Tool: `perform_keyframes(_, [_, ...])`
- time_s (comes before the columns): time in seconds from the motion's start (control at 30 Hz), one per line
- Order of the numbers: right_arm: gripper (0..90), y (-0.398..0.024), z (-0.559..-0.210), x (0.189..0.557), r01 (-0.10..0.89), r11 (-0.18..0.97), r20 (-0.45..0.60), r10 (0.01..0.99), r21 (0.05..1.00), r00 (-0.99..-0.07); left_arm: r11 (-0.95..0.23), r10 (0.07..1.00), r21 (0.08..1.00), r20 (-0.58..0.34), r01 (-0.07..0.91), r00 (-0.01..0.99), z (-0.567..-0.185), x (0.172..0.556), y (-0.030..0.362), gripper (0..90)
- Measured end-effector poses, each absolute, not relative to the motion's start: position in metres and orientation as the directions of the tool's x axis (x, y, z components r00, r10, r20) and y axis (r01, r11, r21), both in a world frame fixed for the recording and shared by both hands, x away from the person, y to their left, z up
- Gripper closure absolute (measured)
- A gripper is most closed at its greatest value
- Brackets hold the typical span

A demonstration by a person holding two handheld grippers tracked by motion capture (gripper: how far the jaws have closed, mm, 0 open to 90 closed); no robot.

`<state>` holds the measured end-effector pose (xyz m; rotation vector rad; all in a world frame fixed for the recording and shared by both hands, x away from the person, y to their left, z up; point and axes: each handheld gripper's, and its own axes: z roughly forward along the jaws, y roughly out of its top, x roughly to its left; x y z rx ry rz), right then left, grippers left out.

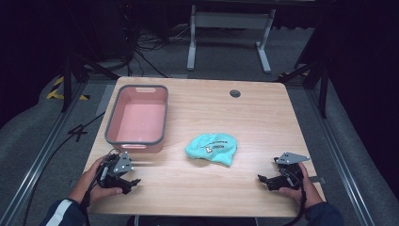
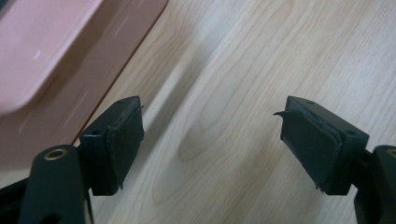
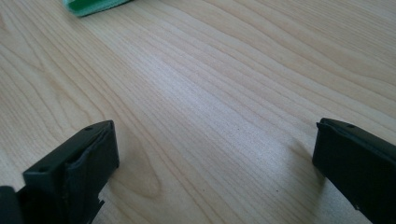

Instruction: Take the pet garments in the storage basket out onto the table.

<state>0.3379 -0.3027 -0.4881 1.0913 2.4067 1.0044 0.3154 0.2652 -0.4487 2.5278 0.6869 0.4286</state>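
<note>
A crumpled teal cloth [image 1: 211,149] with dark lettering lies near the middle of the wooden table [image 1: 244,117]; its green edge [image 3: 95,5] shows at the top of the right gripper view. A pink bin with a grey rim [image 1: 137,119] stands empty at the table's left, and its pink wall [image 2: 60,60] appears close by in the left gripper view. My left gripper [image 1: 131,184] rests near the front left edge, open, with bare wood between its jaws [image 2: 212,140]. My right gripper [image 1: 264,181] sits at the front right, open over bare wood [image 3: 215,158].
A round cable hole [image 1: 235,93] sits near the table's far edge. Beyond the table stand a white metal frame [image 1: 229,28] and loose cables on a grey floor. Dark stands flank the table on both sides.
</note>
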Motion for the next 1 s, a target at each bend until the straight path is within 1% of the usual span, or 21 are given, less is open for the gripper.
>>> perform_keyframes(0.27, [0.5, -0.303, -0.488, 0.337, 0.535, 0.458, 0.006, 0.755, 0.710, -0.655, -0.712, 0.598, 0.547, 0.142, 0.440, 0.789, -0.458, 0.313, 0.290, 19.8])
perform_keyframes(0.4, [0.5, -0.303, -0.488, 0.337, 0.536, 0.457, 0.006, 0.757, 0.710, -0.654, -0.664, 0.638, 0.569, 0.092, 0.485, 0.764, -0.465, 0.314, 0.308, 19.1])
perform_keyframes(0.57, [0.5, -0.304, -0.488, 0.336, 0.535, 0.458, 0.005, 0.756, 0.709, -0.655, -0.568, 0.674, 0.628, -0.015, 0.532, 0.738, -0.475, 0.315, 0.333, 15.3])
perform_keyframes(0.63, [0.5, -0.304, -0.488, 0.336, 0.535, 0.459, 0.006, 0.755, 0.709, -0.655, -0.525, 0.692, 0.674, -0.019, 0.521, 0.722, -0.481, 0.313, 0.339, 14.6])
perform_keyframes(0.7, [0.5, -0.304, -0.488, 0.336, 0.537, 0.458, 0.007, 0.756, 0.709, -0.654, -0.513, 0.694, 0.689, -0.019, 0.512, 0.720, -0.482, 0.312, 0.341, 14.4])
perform_keyframes(1.0, [0.5, -0.305, -0.488, 0.336, 0.532, 0.461, 0.006, 0.752, 0.710, -0.659, -0.507, 0.710, 0.688, -0.009, 0.520, 0.704, -0.482, 0.310, 0.341, 14.3])
